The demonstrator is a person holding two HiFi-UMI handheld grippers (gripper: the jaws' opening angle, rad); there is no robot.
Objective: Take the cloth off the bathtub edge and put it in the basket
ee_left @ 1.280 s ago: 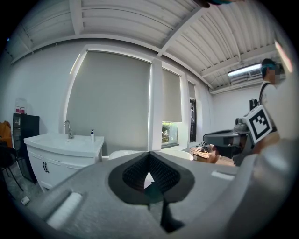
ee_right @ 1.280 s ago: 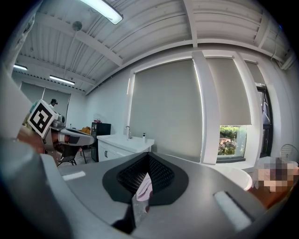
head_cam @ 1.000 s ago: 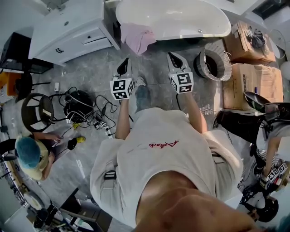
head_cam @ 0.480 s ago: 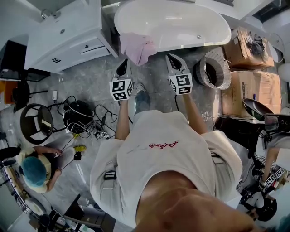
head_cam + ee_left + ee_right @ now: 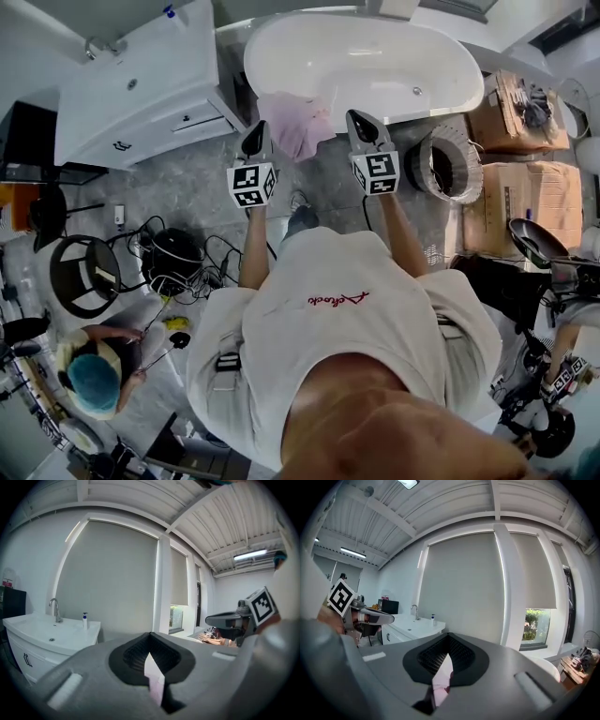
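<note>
A grey stone-patterned floor (image 5: 192, 173) fills the middle of the head view. At the top centre a white bathtub (image 5: 450, 98) stands on it, with a pink cloth (image 5: 298, 117) draped over its near edge. A white vanity cabinet (image 5: 141, 94) stands at the upper left. A woven basket (image 5: 427, 164) sits right of centre, just beside two cardboard boxes (image 5: 520, 197) at the right edge. A tangle of cables (image 5: 216, 262) and a round black stool (image 5: 84, 272) lie at the left.
</note>
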